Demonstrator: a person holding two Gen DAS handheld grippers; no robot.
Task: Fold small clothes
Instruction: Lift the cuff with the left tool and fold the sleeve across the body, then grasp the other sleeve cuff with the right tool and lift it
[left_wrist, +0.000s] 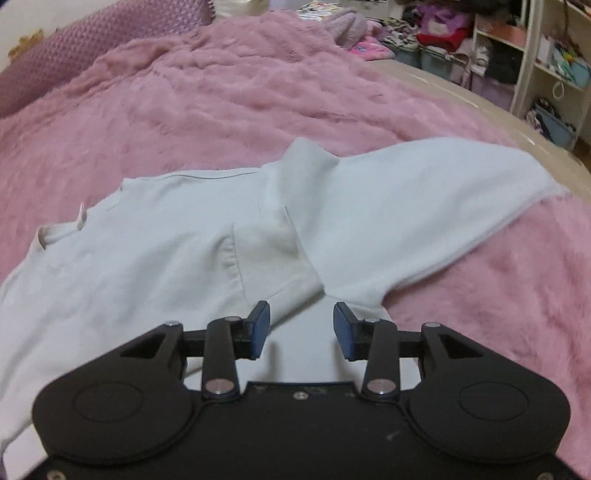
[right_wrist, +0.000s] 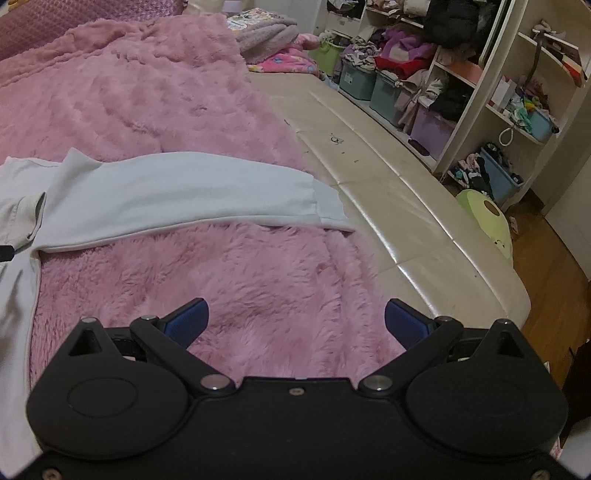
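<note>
White shirt (left_wrist: 155, 236) lies spread on a fluffy pink blanket (left_wrist: 229, 96) covering a bed, one long sleeve (right_wrist: 177, 192) stretched toward the bed's right edge, its cuff reaching the bare beige padded border (right_wrist: 399, 199). The left gripper (left_wrist: 301, 328) hovers over the shirt's body near the armpit seam, blue pads parted with cloth showing between them, nothing clamped. The right gripper (right_wrist: 295, 325) hangs spread wide above bare blanket, just short of the sleeve, holding nothing. Only the left view shows the collar with its tag at the shirt's left end; only the right view shows the wooden floor (right_wrist: 554, 302), a green plush toy (right_wrist: 487, 218) and white shelves (right_wrist: 491, 92) crowded with bins of clothes beyond the bed's edge. Open blanket stretches behind the shirt.
</note>
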